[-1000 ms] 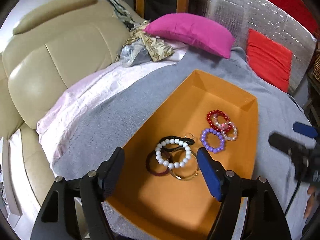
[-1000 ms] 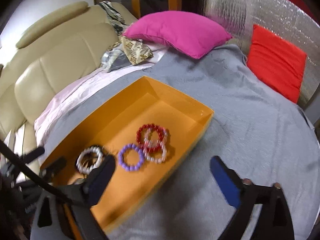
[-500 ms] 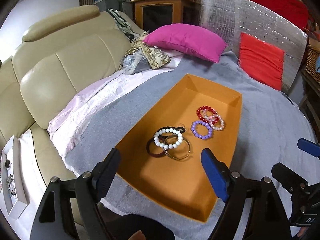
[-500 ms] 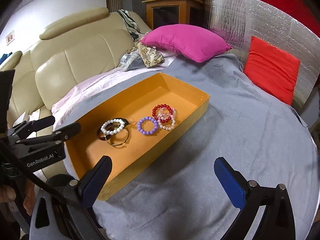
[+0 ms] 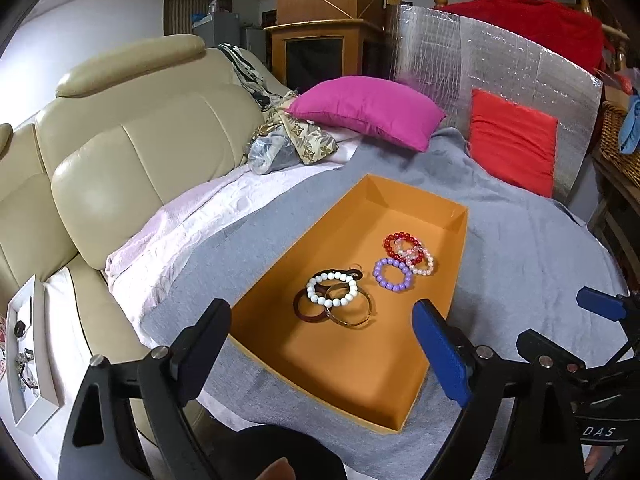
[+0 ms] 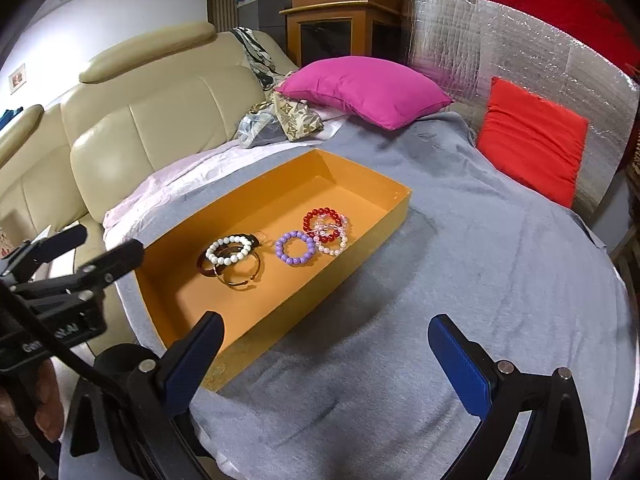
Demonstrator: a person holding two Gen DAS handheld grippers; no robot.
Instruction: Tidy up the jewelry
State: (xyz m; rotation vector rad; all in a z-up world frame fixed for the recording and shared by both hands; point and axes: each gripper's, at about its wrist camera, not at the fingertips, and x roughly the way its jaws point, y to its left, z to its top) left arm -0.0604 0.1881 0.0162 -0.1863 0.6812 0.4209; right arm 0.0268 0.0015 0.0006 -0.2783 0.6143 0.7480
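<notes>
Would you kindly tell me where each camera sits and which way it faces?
Left wrist: on the left gripper, facing the orange tray head-on; own open fingers frame it, right gripper at right.
Right wrist: on the right gripper, over grey cloth, tray ahead-left; left gripper at left.
Shared: tray, purple bracelet, pink pillow.

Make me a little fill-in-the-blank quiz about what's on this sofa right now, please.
1. All the bracelets lie inside an ____ box.
2. The white bead bracelet lies on top of a dark ring and a ____-coloured bangle.
3. The purple bracelet lies ____ the red one, not on it.
4. Both the left tool and the right tool are open and hold ____.

Missing words: orange; gold; beside; nothing
</notes>
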